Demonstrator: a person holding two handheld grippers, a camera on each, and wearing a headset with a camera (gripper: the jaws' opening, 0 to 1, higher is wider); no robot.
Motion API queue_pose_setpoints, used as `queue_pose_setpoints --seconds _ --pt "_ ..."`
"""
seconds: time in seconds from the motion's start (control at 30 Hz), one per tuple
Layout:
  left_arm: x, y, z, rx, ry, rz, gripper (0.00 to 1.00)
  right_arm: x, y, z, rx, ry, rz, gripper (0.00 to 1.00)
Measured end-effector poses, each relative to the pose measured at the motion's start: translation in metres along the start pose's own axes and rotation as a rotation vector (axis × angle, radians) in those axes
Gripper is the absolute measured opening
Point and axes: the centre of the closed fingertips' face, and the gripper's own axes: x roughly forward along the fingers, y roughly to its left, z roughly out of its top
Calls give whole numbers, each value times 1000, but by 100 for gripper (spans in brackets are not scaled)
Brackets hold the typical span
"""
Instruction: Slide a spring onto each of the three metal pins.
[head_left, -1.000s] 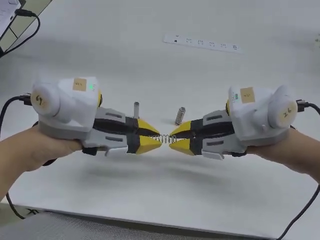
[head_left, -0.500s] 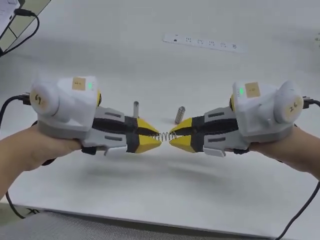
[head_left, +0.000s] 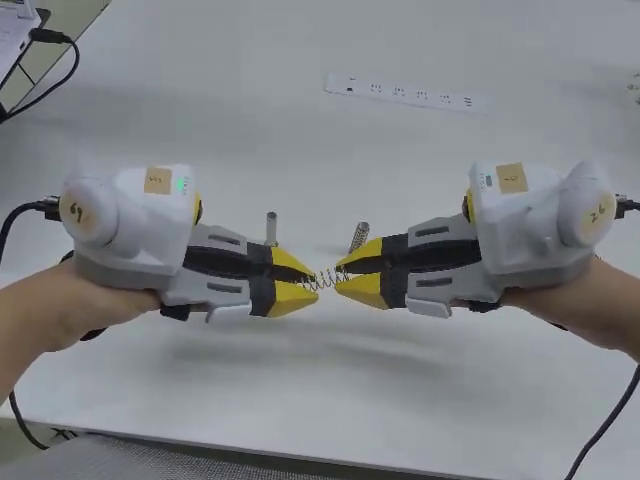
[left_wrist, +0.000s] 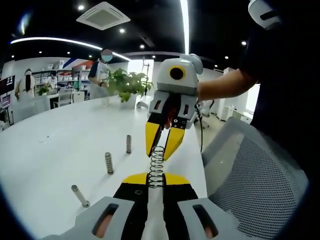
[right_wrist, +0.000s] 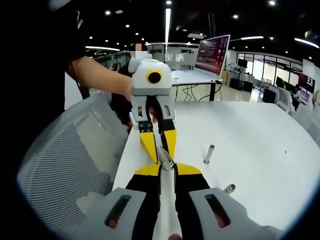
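A thin wire spring (head_left: 324, 281), its silvery coils pulled slightly apart, hangs in the air over the near part of the table (head_left: 250, 110), stretched almost level between two grippers. The left gripper (head_left: 308, 284) has its wedge-shaped yellow jaws pinched together on the spring's left end. The right gripper (head_left: 338, 279) has the same yellow wedges pressed closed on the right end. Each gripper has a smooth, rounded white plastic body that narrows through a grey and black middle to the pointed tips.

The table is flat, matte and white. Just beyond the tips stands a bare pin (head_left: 271, 227), a smooth upright metal rod. To its right is a middle pin (head_left: 358, 238), ribbed with the coils of a spring around it. In the left gripper view a last pin (left_wrist: 128, 144), also wrapped in coils, stands farther right. A long, flat white power strip (head_left: 405, 92) lies at the far side.

The left hand (head_left: 60, 305) and the right hand (head_left: 580, 300) each wrap around the back of a gripper. They hold the two level and nose to nose, with the tips close together but apart.
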Motion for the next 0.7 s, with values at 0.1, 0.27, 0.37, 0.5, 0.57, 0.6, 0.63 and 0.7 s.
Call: queue_pose_setpoints --seconds 0.1,0.27,0.37,0.5,0.57,0.6,0.63,0.7 --pt "0 0 0 1 1 1 2 0 0 3 -3 -7 3 7" --pt "0 -1 0 5 2 2 2 0 2 9 7 -32 11 7" --pt "0 -1 -1 8 4 1 2 1 2 13 24 -52 13 8" --pt "1 -2 -1 10 9 3 2 2 3 17 28 -66 13 8" --pt "2 -2 -2 10 10 3 2 3 4 18 33 -75 13 8" --pt "2 -2 -2 11 12 2 2 4 5 19 33 -76 14 8" --pt "2 -2 -2 12 12 4 2 4 5 20 35 -82 13 8" --pt "3 -3 -2 12 9 2 2 7 5 27 56 -111 14 8"
